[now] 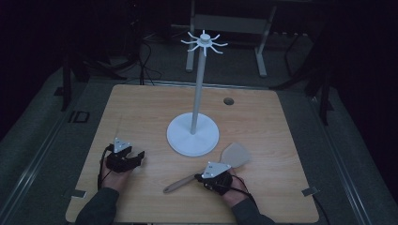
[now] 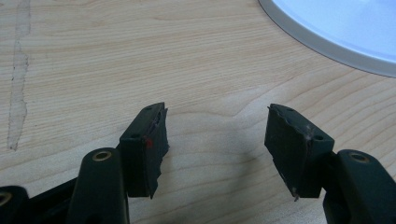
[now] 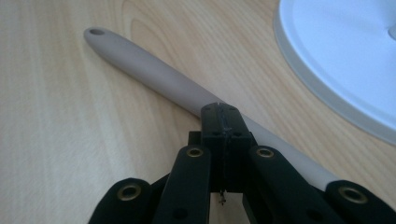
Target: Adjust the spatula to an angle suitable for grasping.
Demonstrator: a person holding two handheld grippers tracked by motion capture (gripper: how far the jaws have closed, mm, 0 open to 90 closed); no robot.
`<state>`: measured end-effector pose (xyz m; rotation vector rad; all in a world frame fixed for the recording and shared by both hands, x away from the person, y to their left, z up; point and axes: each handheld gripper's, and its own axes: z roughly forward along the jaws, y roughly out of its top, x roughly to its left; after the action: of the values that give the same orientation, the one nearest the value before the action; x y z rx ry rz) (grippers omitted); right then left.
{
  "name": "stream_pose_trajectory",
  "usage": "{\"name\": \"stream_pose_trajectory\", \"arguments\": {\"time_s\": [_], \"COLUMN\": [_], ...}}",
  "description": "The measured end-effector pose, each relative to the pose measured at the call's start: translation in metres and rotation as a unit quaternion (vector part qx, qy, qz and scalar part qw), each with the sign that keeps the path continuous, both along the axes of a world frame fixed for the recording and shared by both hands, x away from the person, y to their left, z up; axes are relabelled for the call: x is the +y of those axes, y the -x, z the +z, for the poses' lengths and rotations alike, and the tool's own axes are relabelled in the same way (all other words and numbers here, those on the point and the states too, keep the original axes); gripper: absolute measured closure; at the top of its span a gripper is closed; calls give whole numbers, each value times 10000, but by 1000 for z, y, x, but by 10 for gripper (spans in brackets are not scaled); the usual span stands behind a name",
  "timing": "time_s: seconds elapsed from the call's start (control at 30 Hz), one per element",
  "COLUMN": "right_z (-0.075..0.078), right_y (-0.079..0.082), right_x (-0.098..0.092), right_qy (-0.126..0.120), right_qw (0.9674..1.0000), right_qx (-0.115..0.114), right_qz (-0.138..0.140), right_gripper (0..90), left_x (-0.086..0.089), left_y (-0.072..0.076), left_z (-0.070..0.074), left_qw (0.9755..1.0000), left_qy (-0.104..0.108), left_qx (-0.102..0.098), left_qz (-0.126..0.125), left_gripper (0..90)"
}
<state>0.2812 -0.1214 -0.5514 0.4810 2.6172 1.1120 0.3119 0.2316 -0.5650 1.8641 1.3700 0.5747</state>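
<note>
A beige spatula [image 1: 236,154] lies flat on the wooden table [image 1: 141,112], its blade near the stand's base and its handle [image 3: 149,70] pointing toward the front left. My right gripper [image 1: 201,178] sits over the middle of that handle. In the right gripper view the right gripper [image 3: 225,122] is shut, jaws pressed together with nothing between them, and the handle passes under their tips. My left gripper [image 1: 136,158] rests on the table at the front left. In the left gripper view the left gripper [image 2: 217,135] is open over bare wood.
A white stand with a round base [image 1: 193,136], a tall pole [image 1: 197,89] and a ring of hooks on top [image 1: 204,43] stands mid-table. Its base rim [image 2: 341,28] lies just ahead of both grippers [image 3: 345,60]. A small dark hole [image 1: 228,101] marks the far side of the table.
</note>
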Motion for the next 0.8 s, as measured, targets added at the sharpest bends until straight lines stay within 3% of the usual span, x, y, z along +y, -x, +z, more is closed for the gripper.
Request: {"name": "stream_pose_trajectory", "arguments": {"time_s": [0.47, 0.53, 0.8], "right_z": [1, 3, 19], "right_y": [-24, -27, -32], "right_x": [20, 21, 22], "right_qy": [147, 189, 400], "right_qw": [9996, 9995, 9992], "right_qx": [-8, 80, 29], "right_qz": [-240, -236, -78], "right_gripper": [899, 895, 821], "left_x": [1, 1, 1], "left_y": [0, 1, 0], "left_z": [0, 0, 0], "left_qw": [10000, 10000, 10000], "left_qy": [-9, -14, -5], "left_qx": [-3, 2, 0], "left_qz": [9, 9, 21], "left_gripper": [391, 391, 391]}}
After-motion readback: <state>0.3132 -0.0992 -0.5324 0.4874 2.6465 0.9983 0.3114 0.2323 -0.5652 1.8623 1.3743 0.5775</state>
